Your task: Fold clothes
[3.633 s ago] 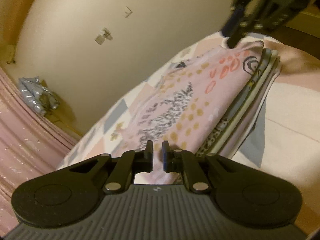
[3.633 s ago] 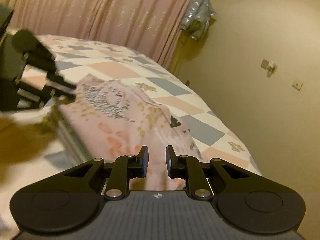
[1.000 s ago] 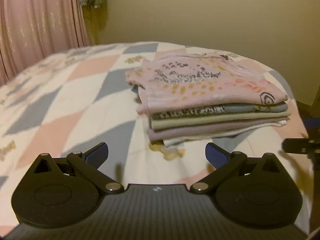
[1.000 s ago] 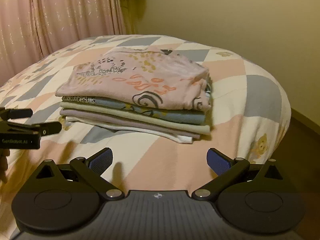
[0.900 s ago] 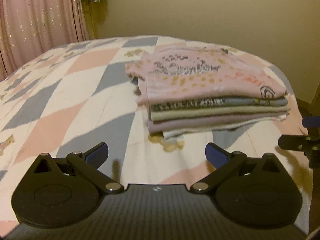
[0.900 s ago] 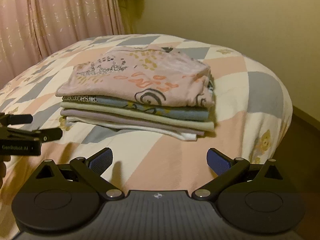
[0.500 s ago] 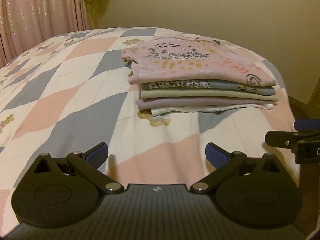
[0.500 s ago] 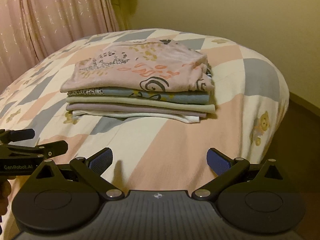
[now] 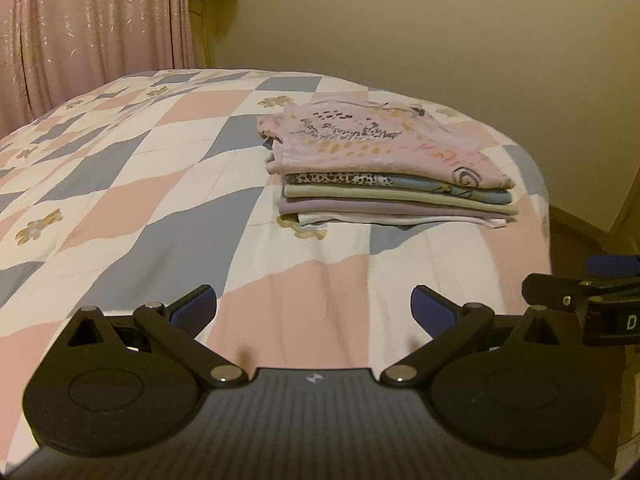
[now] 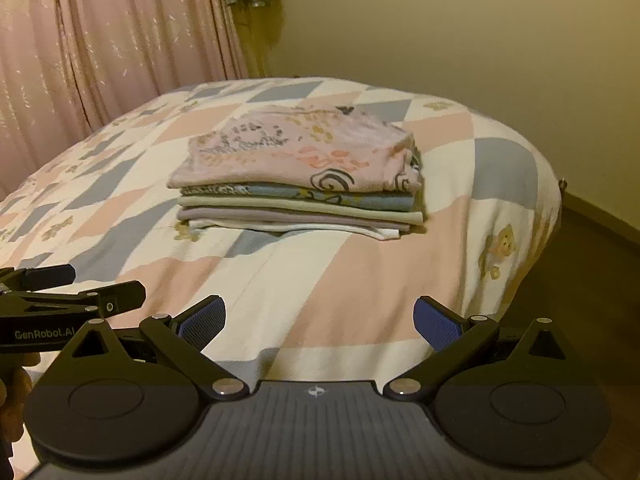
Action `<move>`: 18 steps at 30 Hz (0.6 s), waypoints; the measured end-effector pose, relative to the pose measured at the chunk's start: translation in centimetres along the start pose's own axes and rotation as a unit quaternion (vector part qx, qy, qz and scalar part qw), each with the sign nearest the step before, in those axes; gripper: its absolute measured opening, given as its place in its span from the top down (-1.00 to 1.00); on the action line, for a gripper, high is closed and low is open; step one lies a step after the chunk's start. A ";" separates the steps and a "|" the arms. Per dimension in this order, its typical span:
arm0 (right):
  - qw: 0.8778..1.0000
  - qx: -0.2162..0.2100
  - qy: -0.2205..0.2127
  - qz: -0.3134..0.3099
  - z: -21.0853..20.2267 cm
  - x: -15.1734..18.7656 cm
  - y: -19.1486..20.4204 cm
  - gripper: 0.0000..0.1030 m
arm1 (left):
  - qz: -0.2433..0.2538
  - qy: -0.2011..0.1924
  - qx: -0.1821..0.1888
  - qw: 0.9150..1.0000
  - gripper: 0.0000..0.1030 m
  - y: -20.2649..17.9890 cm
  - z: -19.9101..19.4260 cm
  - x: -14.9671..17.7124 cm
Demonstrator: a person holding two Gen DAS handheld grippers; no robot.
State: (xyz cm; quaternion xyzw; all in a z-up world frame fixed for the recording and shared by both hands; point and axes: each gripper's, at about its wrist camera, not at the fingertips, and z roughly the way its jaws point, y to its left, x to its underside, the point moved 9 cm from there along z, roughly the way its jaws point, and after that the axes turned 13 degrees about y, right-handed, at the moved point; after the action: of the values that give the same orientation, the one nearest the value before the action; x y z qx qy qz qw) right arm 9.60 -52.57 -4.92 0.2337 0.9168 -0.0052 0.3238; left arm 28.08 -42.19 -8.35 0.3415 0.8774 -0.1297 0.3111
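Note:
A neat stack of several folded clothes [image 9: 384, 168] [image 10: 300, 184] rests on the bed, a pink printed garment on top. My left gripper [image 9: 314, 310] is open and holds nothing, well short of the stack and low over the quilt. My right gripper [image 10: 320, 320] is open too, nothing between its blue pads, the same distance back. Each gripper shows in the other's view at the frame edge: the right gripper's fingers [image 9: 576, 296] at the right, the left gripper's fingers [image 10: 72, 300] at the left.
The bed carries a quilt [image 9: 132, 208] of pink, grey and white diamonds; its rounded corner [image 10: 532, 216] drops to a dark floor on the right. A pink curtain [image 10: 100, 40] hangs behind, a plain wall [image 9: 440, 40] with sockets beyond. A hand [image 10: 12, 392] grips the left tool.
Both grippers went from nearly shut at the pink garment to wide open. Over the last second both drew back from the stack, which looks smaller and farther away.

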 end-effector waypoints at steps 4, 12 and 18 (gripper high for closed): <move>1.000 -0.001 -0.009 -0.004 -1.9 0.4 0.6 -1.00 | -0.007 -0.004 0.006 1.000 -0.98 -0.2 -2.1 0.7; 1.000 -0.008 -0.021 -0.003 -5.7 1.4 1.5 -1.00 | -0.007 -0.025 0.008 1.000 -0.98 -1.0 -6.5 1.6; 1.000 -0.012 -0.026 0.001 -8.2 2.0 1.6 -1.00 | -0.001 -0.041 0.004 0.999 -0.98 -2.1 -9.8 2.1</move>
State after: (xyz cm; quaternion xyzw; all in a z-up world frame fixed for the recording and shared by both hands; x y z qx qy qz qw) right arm 4.11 -48.95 0.56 0.2308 0.9078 0.0003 0.3501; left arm 20.99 -38.29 -2.08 0.3358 0.8638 -0.1474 0.3454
